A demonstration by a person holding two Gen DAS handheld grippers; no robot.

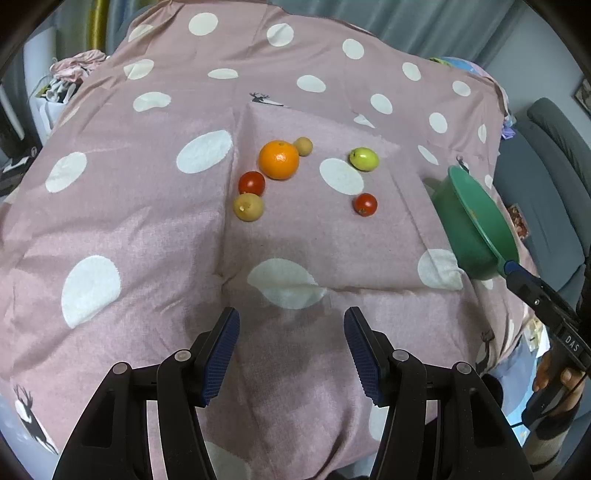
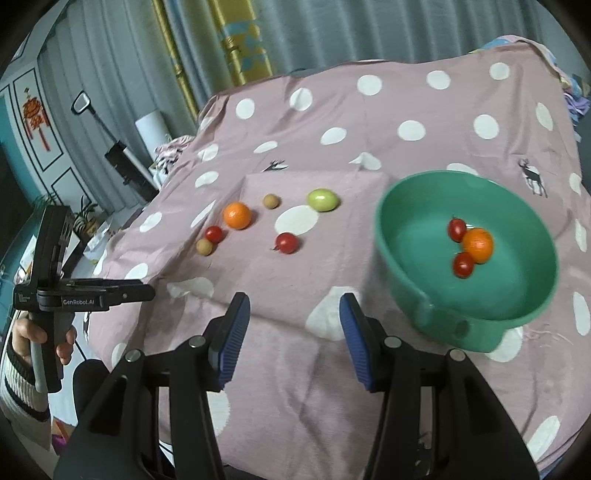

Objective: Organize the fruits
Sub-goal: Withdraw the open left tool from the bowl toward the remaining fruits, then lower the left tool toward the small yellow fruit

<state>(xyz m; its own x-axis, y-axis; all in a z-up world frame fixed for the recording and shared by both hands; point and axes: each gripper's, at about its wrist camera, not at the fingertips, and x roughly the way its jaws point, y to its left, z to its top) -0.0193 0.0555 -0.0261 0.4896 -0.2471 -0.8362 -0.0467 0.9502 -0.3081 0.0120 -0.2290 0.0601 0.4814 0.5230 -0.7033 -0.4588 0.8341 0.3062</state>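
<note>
On the pink dotted cloth point(image 1: 147, 221) lie an orange point(image 1: 278, 159), a green fruit point(image 1: 364, 158), two red tomatoes point(image 1: 252, 183) point(image 1: 365, 204) and two tan fruits point(image 1: 248, 207) point(image 1: 303, 146). My left gripper point(image 1: 291, 332) hovers in front of them, open, with nothing between its pads. The green bowl point(image 2: 406, 258) stands at the right and holds an orange point(image 2: 478, 244) and two tomatoes point(image 2: 457, 229) point(image 2: 463, 264). My right gripper point(image 2: 295, 321) is open and empty, just left of the bowl. Its tip lies close to the bowl's rim point(image 1: 495, 236) in the left wrist view.
The loose fruits rest on a raised square fold of the cloth point(image 2: 332, 177). Curtains point(image 2: 332, 29) hang behind. A dark chair point(image 1: 546, 184) stands off the right edge, and a pile of clothes point(image 1: 74, 70) lies at the far left. A hand point(image 2: 33, 332) holds the left gripper point(image 2: 140, 290).
</note>
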